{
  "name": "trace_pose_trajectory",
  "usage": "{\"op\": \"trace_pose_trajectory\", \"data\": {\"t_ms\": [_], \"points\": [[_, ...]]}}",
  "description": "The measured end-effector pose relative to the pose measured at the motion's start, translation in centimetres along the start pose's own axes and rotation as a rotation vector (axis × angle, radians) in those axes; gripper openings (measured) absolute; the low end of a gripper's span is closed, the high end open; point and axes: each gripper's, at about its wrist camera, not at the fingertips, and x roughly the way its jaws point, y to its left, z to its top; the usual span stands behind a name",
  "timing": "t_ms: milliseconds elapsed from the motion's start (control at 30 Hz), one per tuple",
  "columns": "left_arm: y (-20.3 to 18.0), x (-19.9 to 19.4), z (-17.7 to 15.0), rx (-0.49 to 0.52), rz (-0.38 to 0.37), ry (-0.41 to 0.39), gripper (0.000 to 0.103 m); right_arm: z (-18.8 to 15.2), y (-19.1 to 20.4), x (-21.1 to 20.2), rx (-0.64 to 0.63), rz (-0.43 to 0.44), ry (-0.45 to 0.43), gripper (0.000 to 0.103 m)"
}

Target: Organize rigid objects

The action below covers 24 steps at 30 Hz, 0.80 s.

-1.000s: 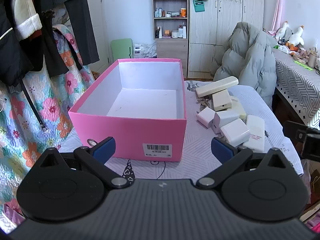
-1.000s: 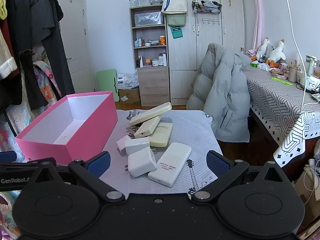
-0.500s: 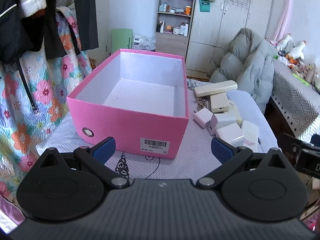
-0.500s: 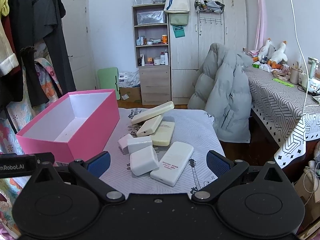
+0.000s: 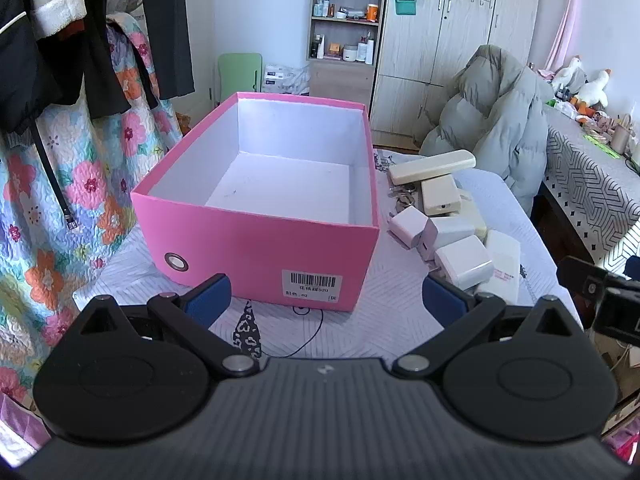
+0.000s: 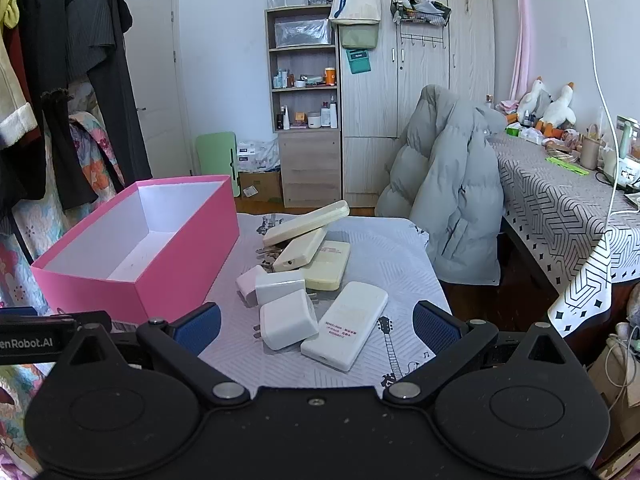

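You have raised the left gripper (image 5: 324,294) to look down into the pink box (image 5: 260,248), still empty. Both grippers gape wide, holding nothing; the chargers (image 6: 286,320) lie just beside the box, so sorting hasn't begun.

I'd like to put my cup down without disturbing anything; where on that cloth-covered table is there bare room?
The pink box is bare inside. Bare cloth lies right of the chargers and power banks, toward the grey jacket. A strip lies between box and left tongs. Between box and pile it is crowded.

Left claw (image 5: 326,298), right claw (image 6: 317,326): agape, empty
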Motion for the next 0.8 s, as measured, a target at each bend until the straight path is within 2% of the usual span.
{"op": "trace_pose_trajectory", "data": {"t_ms": [133, 300, 367, 467, 533, 600, 800], "points": [[-0.3, 0.3, 0.1, 0.006, 0.019, 0.012, 0.103, -0.1, 0.0, 0.2, 0.002, -0.003, 0.010, 0.103], [-0.4, 0.0, 0.3, 0.021, 0.003, -0.012, 0.103, 0.2, 0.0, 0.3, 0.004, 0.007, 0.012, 0.103], [-0.2, -0.8, 0.9, 0.039, -0.018, -0.047, 0.103, 0.5, -0.2, -0.1, 0.012, 0.047, -0.011, 0.103], [0.4, -2.2, 1.9, 0.058, -0.032, -0.166, 0.103, 0.9, -0.9, -0.8, 0.042, 0.171, -0.088, 0.103], [1.0, -2.4, 2.7, 0.062, -0.030, -0.192, 0.103, 0.8, -1.5, -0.7, 0.072, 0.253, -0.144, 0.103], [1.8, -2.3, 3.8, 0.064, -0.063, -0.190, 0.103, 1.0, -1.5, -0.2, 0.064, 0.275, -0.152, 0.103], [4.6, -1.2, 7.8, 0.083, -0.136, -0.147, 0.103, 2.3, -0.8, 1.7, -0.022, 0.260, -0.134, 0.103]]}}
